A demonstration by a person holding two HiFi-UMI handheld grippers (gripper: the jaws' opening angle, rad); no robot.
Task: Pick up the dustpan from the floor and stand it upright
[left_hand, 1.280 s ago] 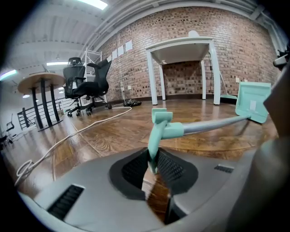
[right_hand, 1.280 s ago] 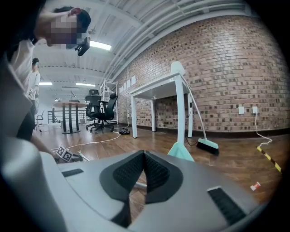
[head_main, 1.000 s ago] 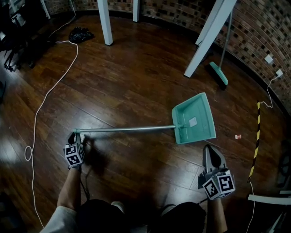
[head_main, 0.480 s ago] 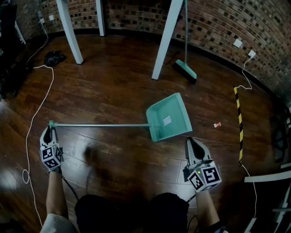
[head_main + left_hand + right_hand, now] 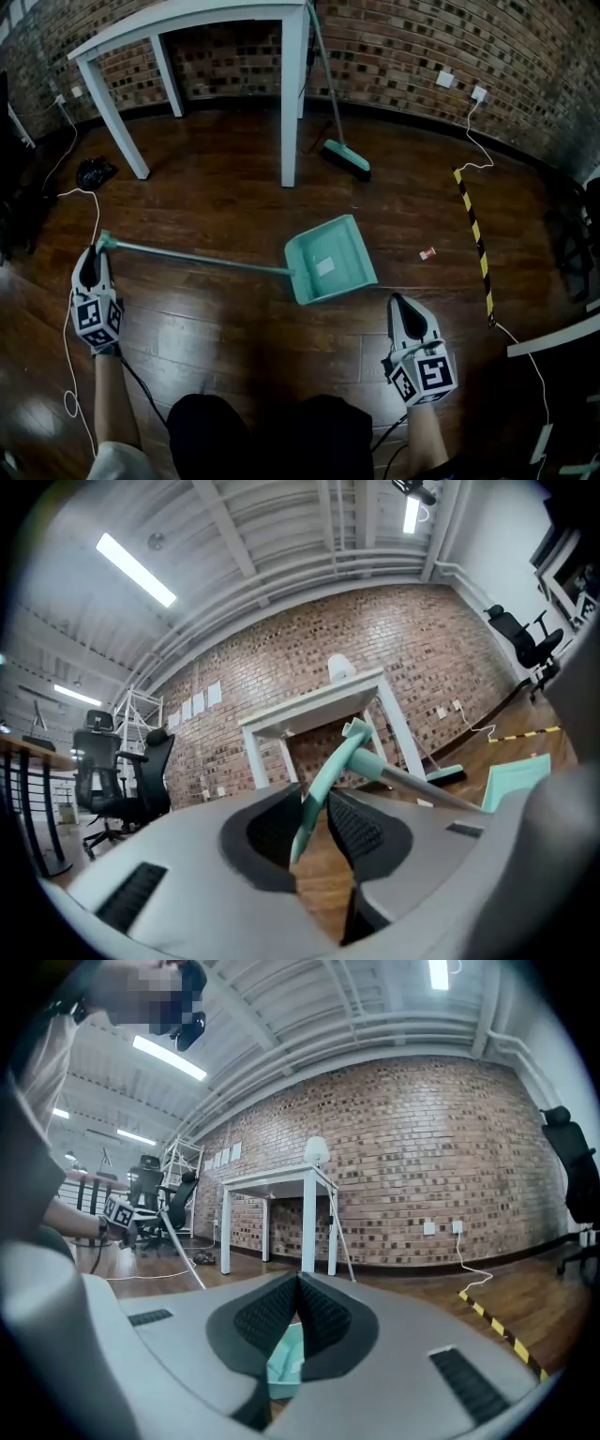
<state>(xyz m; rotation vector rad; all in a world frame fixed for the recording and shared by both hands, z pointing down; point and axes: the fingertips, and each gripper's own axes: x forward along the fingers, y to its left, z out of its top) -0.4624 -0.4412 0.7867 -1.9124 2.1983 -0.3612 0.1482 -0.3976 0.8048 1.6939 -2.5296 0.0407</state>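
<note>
Holding dustpan (image 5: 330, 255) by handle (image 5: 197, 256) tip in left gripper (image 5: 94, 253), jaws easing open on it; right gripper (image 5: 401, 305) pinched together, empty; risk of handle slipping free, dustpan dropping.

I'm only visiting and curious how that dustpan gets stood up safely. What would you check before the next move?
1. Left gripper has the dustpan handle: ok. The teal end sits between its jaws, but they are opening, so watch for slip.
2. Handle end is raised and the scoop is low, by the floor: ok.
3. Right gripper is free to steady the dustpan: ok, jaws together and empty.
4. Room to swing the handle up: ok. The white table and broom stand apart from it.
5. Scoop will stay put while tipping: cannot tell.
</note>
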